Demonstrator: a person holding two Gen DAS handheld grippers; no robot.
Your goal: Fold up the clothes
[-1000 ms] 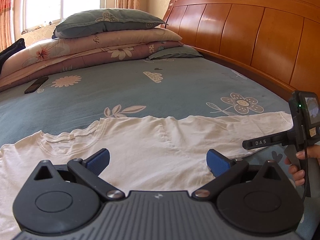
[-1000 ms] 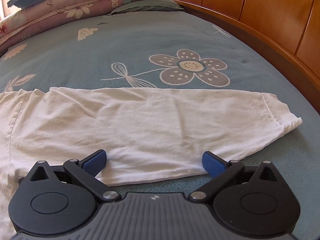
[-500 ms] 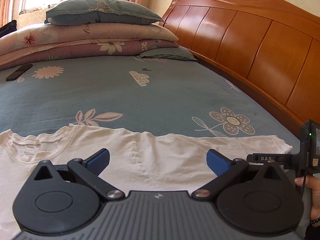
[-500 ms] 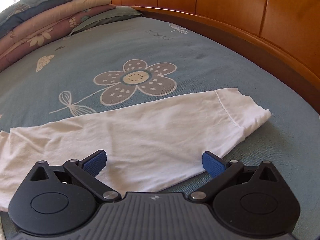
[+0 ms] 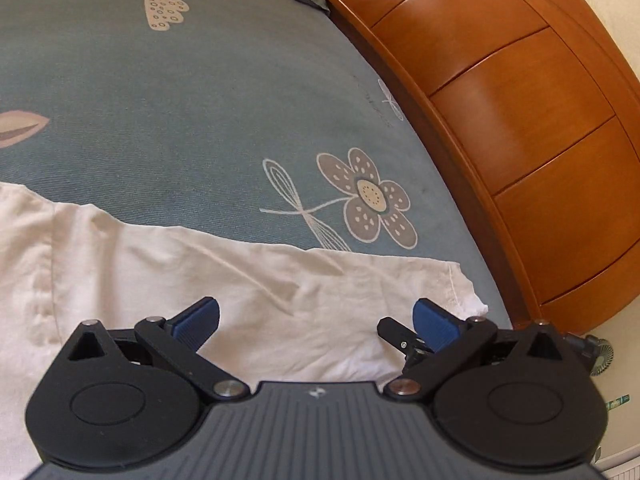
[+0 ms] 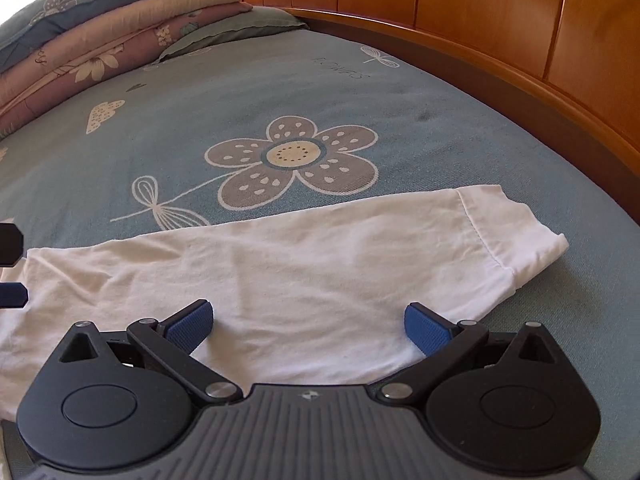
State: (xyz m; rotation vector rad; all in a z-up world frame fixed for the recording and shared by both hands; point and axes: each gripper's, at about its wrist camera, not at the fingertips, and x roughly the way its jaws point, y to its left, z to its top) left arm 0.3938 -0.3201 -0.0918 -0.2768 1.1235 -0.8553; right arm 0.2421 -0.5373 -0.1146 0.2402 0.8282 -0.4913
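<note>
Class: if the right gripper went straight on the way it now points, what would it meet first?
Most likely the white sleeve, lying flat on the bedsheet between the open right gripper fingers. Height above the cloth is unclear.

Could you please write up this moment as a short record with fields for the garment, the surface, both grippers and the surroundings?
garment: white shirt, long sleeve laid flat, cuff toward the headboard side
surface: blue-grey bedsheet with a large flower print just beyond the sleeve
left gripper: open, over the sleeve, holding nothing
right gripper: open, over the sleeve, holding nothing
surroundings: wooden headboard; stacked bedding at the far left
</note>
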